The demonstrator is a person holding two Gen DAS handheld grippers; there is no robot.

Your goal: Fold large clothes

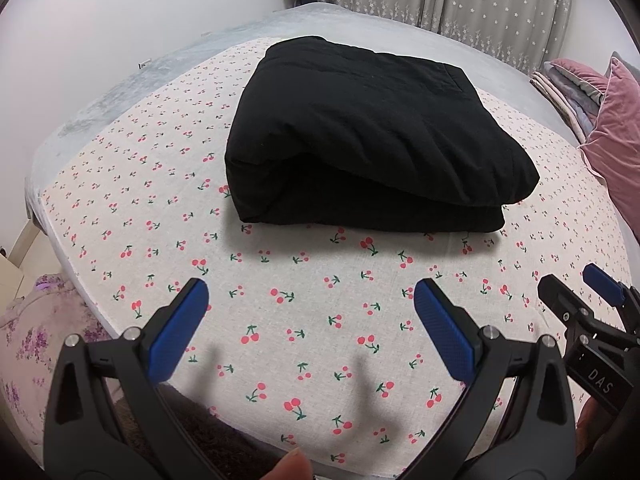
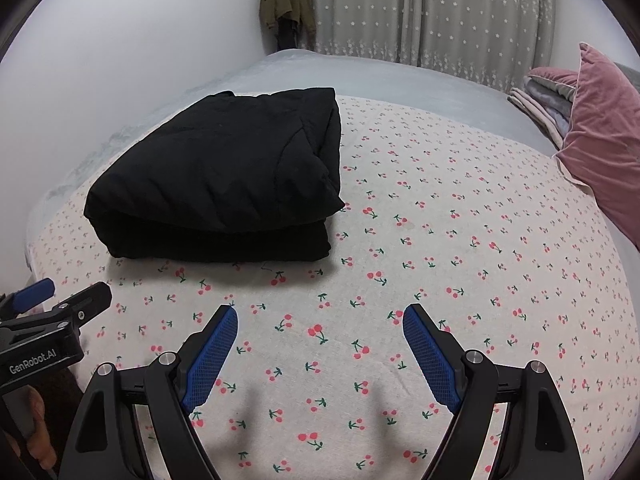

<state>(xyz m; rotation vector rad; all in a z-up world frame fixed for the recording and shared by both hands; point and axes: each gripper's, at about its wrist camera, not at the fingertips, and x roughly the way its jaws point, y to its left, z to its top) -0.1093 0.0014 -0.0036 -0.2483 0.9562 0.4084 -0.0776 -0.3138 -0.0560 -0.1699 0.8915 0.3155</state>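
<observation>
- Now the bed [image 1: 120, 208] is the biggest thing, with a cherry sheet [image 1: 320, 320] on top. It has lots of bare room near us and to the right.
- Black coat [image 1: 372, 136] lies folded in a neat thick pile, on the sheet, well back from the near edge. It looks done; I think a soft pat on the puffy top would be enough.
- Pink pillow [image 2: 600, 136] sits far right, well apart.
- Left claw [image 1: 311, 300] and right claw [image 2: 320, 320] hang over the sheet, both wide apart, holding nothing.

Home bedroom: bed [image 2: 440, 240], pillow [image 2: 600, 140], curtains [image 2: 420, 12]
</observation>
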